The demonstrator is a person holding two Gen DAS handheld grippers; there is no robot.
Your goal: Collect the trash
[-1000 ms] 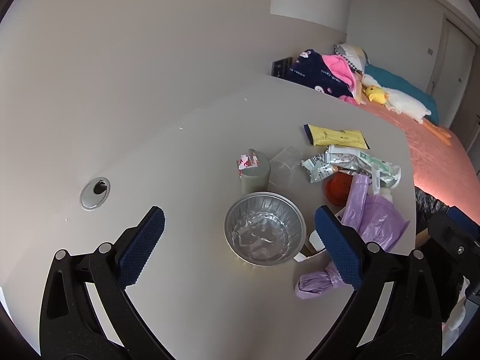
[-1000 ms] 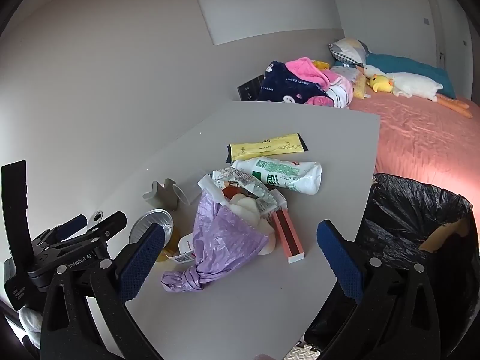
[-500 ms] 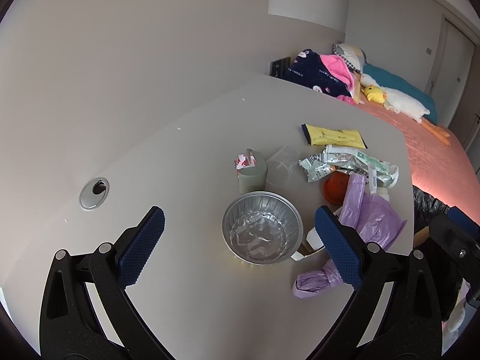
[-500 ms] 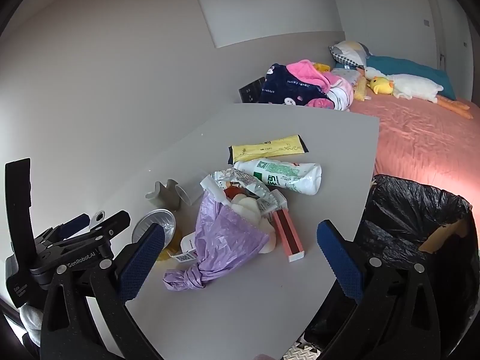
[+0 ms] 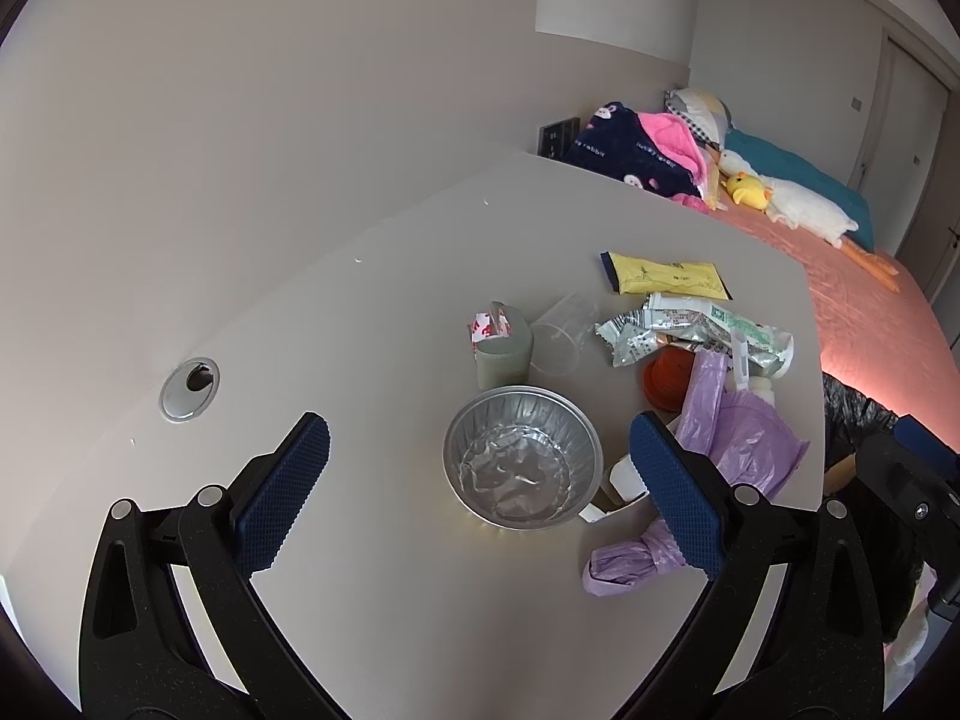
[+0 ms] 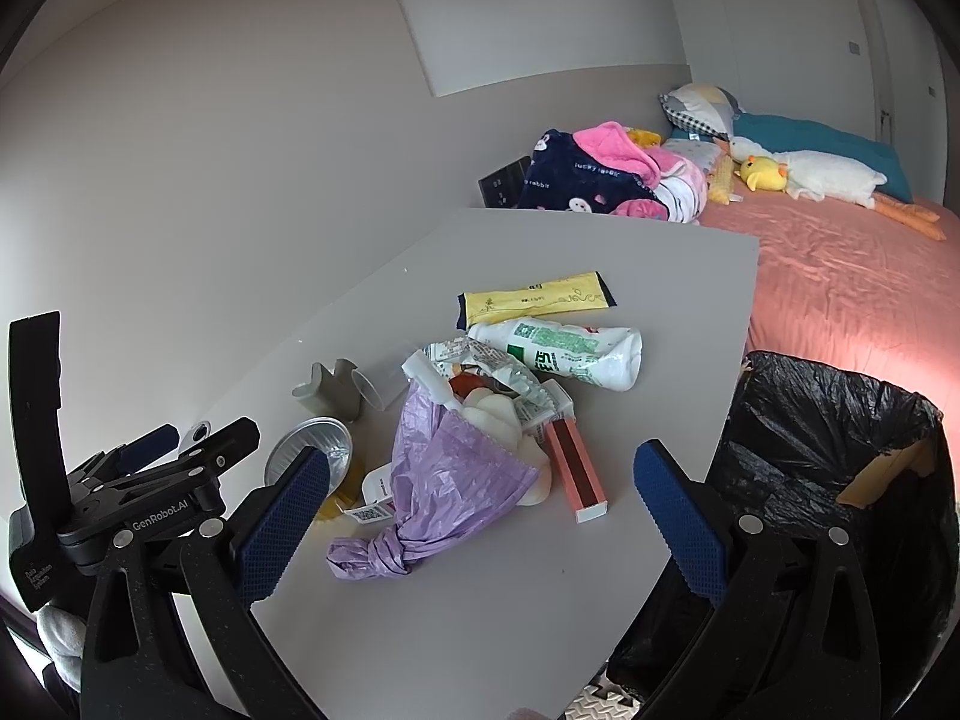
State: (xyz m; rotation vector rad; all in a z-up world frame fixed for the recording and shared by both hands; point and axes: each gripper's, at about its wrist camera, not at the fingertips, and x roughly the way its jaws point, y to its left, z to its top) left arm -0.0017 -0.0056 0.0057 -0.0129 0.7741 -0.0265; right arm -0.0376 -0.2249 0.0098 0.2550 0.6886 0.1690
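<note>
Little has moved since 1 s ago: both grippers have drifted slightly, trash pile on the table (image 6: 600,276) unchanged. Left gripper (image 5: 480,480) hangs above the table w/ jaws wide apart, nothing between them; foil bowl (image 5: 522,465) sits framed in the gap below. Right gripper (image 6: 483,501) also spread wide, empty, over the table's near edge.

Trash lies toward the table's right edge, by the black-lined bin (image 6: 840,450), which stands off that edge. Purple knotted bag (image 6: 456,480) is nearest the near edge, knot pointing at the camera. Pink-red box (image 6: 576,474) just beside it on the bin side. White/green packet (image 6: 570,351) and yellow packet (image 6: 534,297) lie further back, yellow one furthest. Crumpled silver wrapper (image 5: 636,336) and orange lid (image 5: 666,381) sit btwn bag and packets. Clear cup (image 5: 561,339) on its side, touching a grey carton (image 5: 501,354); both just behind the bowl. Cable grommet (image 5: 188,390) well apart, toward the wall edge.
</note>
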